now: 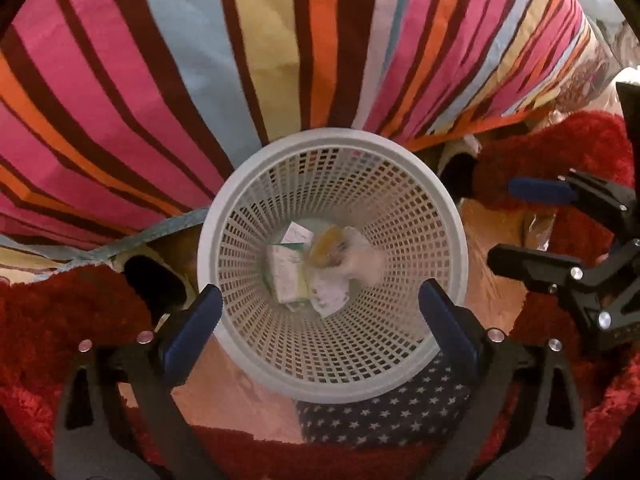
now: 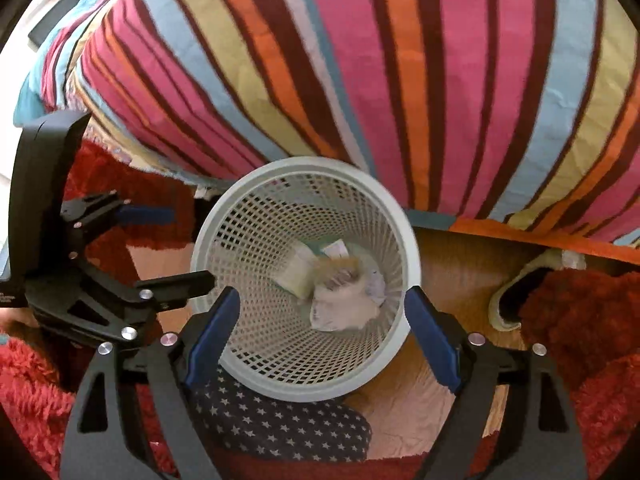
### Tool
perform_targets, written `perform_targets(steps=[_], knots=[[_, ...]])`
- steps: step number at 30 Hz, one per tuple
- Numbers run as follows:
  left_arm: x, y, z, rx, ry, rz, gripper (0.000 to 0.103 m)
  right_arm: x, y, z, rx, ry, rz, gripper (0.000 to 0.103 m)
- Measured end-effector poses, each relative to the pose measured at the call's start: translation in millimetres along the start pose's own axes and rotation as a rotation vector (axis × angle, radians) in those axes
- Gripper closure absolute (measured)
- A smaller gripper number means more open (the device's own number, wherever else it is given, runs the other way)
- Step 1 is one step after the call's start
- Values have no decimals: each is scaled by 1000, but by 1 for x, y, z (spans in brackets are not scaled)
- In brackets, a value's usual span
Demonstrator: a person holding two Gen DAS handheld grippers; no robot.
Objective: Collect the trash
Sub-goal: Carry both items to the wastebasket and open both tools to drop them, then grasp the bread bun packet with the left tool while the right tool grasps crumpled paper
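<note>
A white mesh wastebasket (image 1: pixel 450 240) stands on the floor beside the bed; it also shows in the right wrist view (image 2: pixel 400 236). Trash lies at its bottom: folded paper cartons (image 1: pixel 286 276), an orange wrapper (image 1: pixel 328 248) and crumpled white paper (image 2: pixel 344 308). My left gripper (image 1: pixel 320 320) is open and empty, held above the basket's near rim. My right gripper (image 2: pixel 322 320) is open and empty, also above the near rim. The right gripper shows at the right in the left wrist view (image 1: pixel 520 224), the left gripper at the left in the right wrist view (image 2: pixel 188 244).
A striped bedspread (image 1: pixel 240 60) hangs behind the basket. Red shaggy rugs (image 1: pixel 60 320) lie on both sides on the wooden floor (image 2: pixel 460 280). A navy star-patterned cloth (image 1: pixel 384 416) lies under the basket's near side. A slipper (image 2: pixel 516 296) lies at the right.
</note>
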State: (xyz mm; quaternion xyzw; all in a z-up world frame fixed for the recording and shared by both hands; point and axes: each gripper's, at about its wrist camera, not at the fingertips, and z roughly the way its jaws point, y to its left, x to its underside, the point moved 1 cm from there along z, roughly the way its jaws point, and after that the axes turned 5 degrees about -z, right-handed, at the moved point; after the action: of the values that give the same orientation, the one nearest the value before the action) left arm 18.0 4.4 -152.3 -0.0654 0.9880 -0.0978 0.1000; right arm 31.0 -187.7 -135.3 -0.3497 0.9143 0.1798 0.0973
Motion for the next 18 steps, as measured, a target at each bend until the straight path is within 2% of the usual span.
perform_targets(steps=[3, 6, 11, 15, 18], knots=[[-1, 2, -3, -1, -13, -15, 7, 8, -2, 0, 10, -7, 7, 23], [-2, 2, -15, -5, -60, -18, 7, 9, -1, -9, 31, -36, 2, 23], [-7, 0, -56, -88, -215, 9, 7, 3, 0, -45, 68, -130, -25, 23], [-26, 2, -105, -105, -335, 9, 7, -20, -10, -99, 94, -306, -20, 23], [-62, 8, -146, -129, -434, -35, 7, -55, -22, -143, 183, -489, -28, 23]])
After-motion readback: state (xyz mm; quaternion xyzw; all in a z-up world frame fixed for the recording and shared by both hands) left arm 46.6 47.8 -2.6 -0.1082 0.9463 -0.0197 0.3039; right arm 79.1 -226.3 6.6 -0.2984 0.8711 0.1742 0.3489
